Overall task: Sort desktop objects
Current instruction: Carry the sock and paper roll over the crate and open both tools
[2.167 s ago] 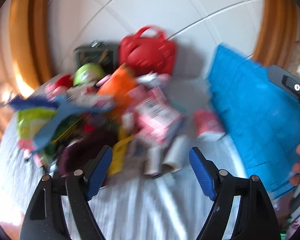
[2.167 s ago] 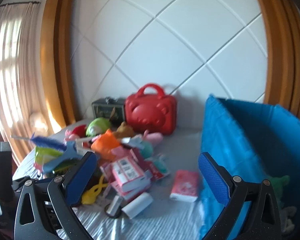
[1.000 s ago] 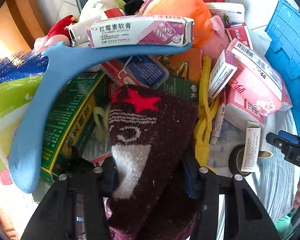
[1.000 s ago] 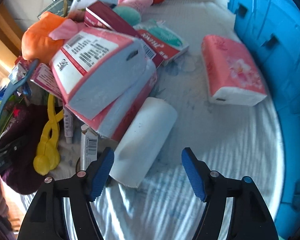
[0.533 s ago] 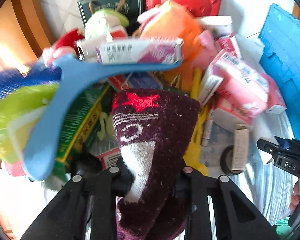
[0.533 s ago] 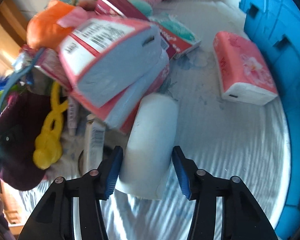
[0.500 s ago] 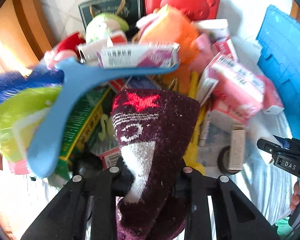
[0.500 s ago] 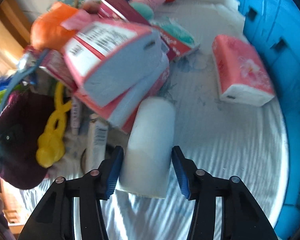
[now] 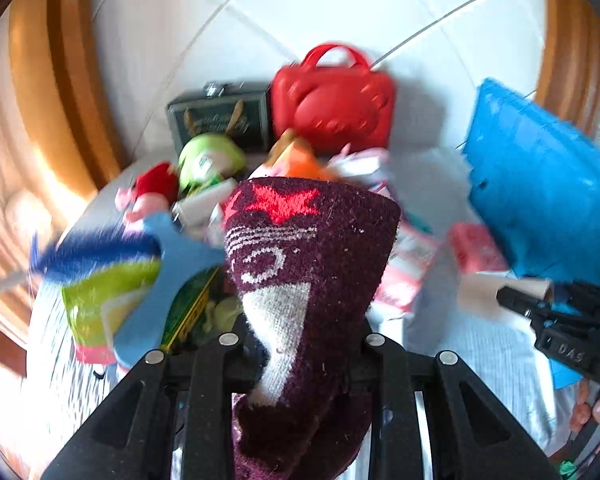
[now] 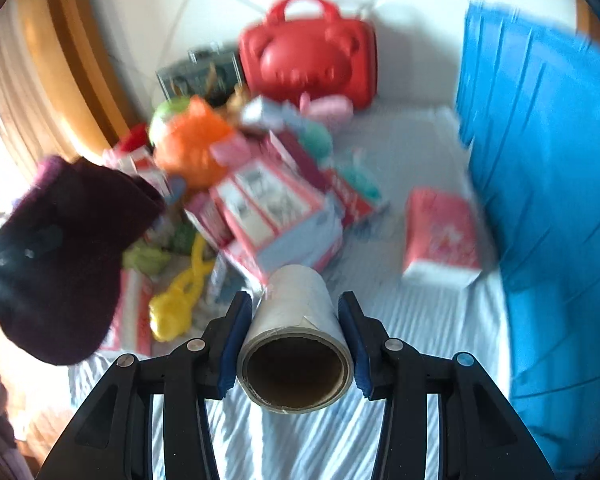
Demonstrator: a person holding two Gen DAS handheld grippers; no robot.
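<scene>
My left gripper [image 9: 300,344] is shut on a dark maroon knitted sock [image 9: 304,264] with a red star and holds it lifted above the pile; the sock also shows in the right wrist view [image 10: 64,256]. My right gripper [image 10: 296,340] is shut on a white paper roll [image 10: 296,320] with a cardboard core, lifted off the striped cloth [image 10: 400,360]. The roll and right gripper show in the left wrist view [image 9: 540,300]. A pile of boxes and toys [image 10: 268,200] lies behind.
A blue crate [image 10: 540,200] stands at the right. A red bear case [image 10: 308,60] and a dark tin [image 9: 220,120] stand at the back wall. A pink tissue pack [image 10: 440,232], yellow clip [image 10: 180,292], orange plush [image 10: 192,140] and blue brush [image 9: 100,252] lie on the table.
Both grippers have risen from the pile. The left carries the sock up; the right has closed on the paper roll and lifted it.
</scene>
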